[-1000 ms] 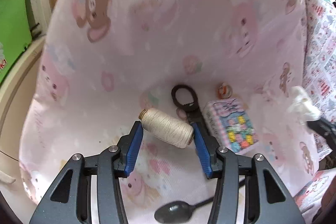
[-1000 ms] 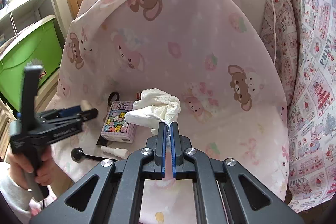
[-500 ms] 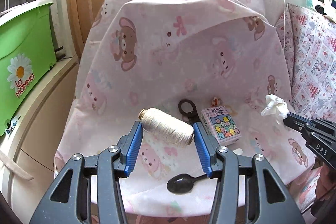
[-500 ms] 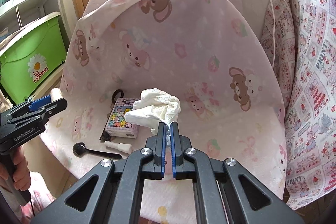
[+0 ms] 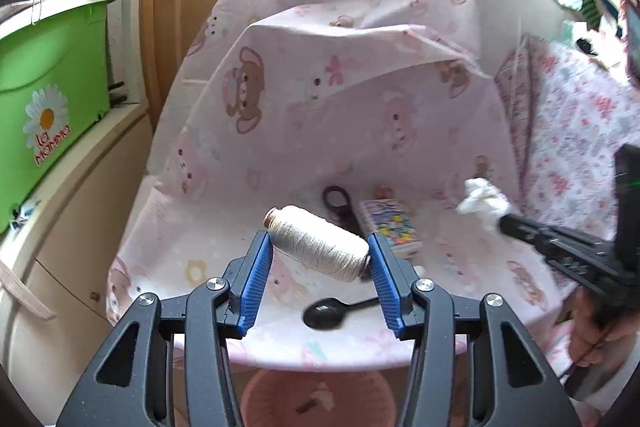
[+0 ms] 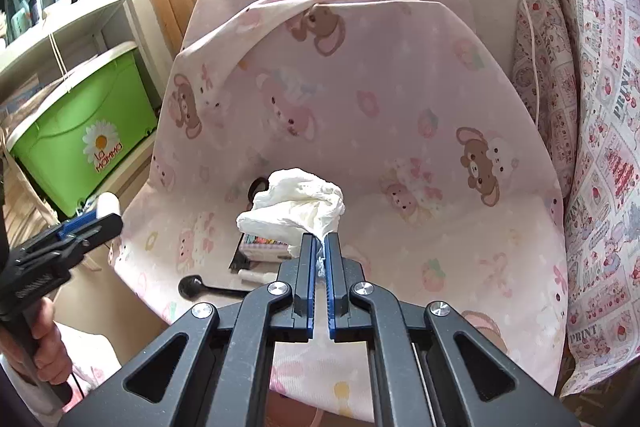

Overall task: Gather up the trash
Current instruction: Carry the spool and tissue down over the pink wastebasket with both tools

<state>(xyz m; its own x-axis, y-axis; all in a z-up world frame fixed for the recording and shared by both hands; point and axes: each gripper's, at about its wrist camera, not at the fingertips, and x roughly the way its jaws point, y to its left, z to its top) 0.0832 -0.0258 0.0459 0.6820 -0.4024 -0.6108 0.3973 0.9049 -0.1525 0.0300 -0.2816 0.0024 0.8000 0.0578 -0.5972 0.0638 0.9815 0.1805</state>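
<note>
My left gripper (image 5: 318, 245) is shut on a cream spool of thread (image 5: 318, 243) and holds it in the air above the front of the pink bear-print seat (image 5: 208, 251). My right gripper (image 6: 320, 241) is shut on a crumpled white tissue (image 6: 294, 203), also lifted above the seat. The tissue shows in the left wrist view (image 5: 482, 197) at the right. A pink bin (image 5: 316, 401) with scraps inside sits on the floor below the seat's front edge.
On the seat lie a black spoon (image 5: 328, 313), a patterned small box (image 5: 390, 223), black scissors (image 5: 340, 203) and a small white tube (image 6: 256, 275). A green storage box (image 5: 44, 95) stands on a shelf at the left. A printed cushion (image 6: 592, 131) is at the right.
Both grippers have drawn back and up from the seat, each still holding its object. The pink bin below has come into the left wrist view.
</note>
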